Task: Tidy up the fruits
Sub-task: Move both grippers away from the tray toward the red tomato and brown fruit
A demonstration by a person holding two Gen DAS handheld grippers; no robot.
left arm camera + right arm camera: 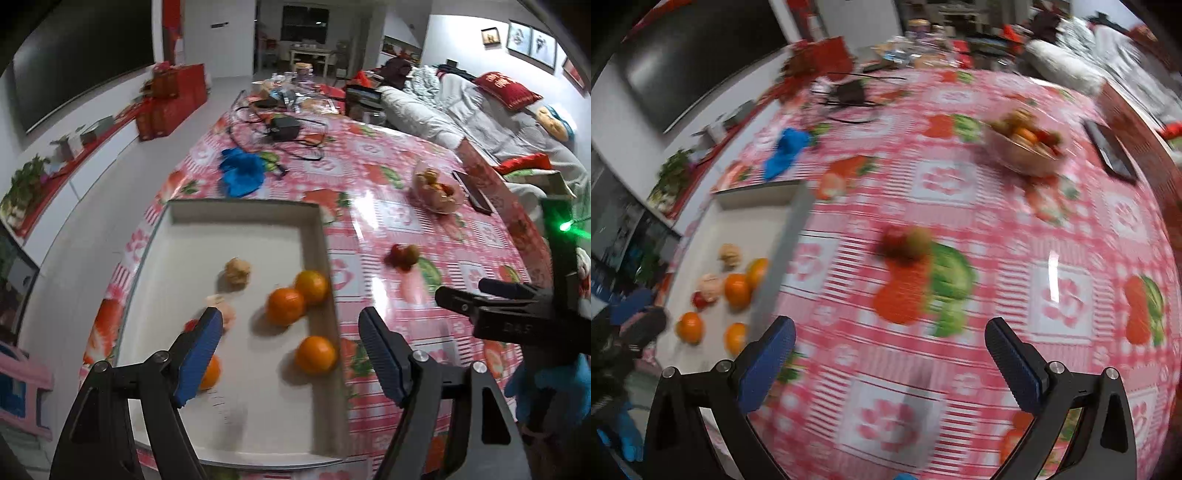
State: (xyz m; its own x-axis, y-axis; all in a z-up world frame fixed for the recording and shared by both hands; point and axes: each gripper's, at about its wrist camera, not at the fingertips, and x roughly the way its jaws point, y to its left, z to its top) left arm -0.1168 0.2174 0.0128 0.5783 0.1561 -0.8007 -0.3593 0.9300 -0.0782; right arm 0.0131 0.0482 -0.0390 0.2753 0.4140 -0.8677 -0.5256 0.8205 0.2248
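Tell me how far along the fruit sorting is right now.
Partly done. The white tray already holds four oranges and a few other pieces. Nothing is in hand: the left gripper and right gripper are both open and empty. Left: the small fruit cluster on the tablecloth and the fruit bowl.

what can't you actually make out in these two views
- Small reddish fruit cluster on the tablecloth: right wrist view, motion blur; kind unclear.
- Clear bowl of mixed fruit: left wrist view, too small to name the contents.
- Fourth orange in the white rectangular tray: left wrist view, partly behind the left gripper finger.
- Small red fruit in the tray: same finger hides most.
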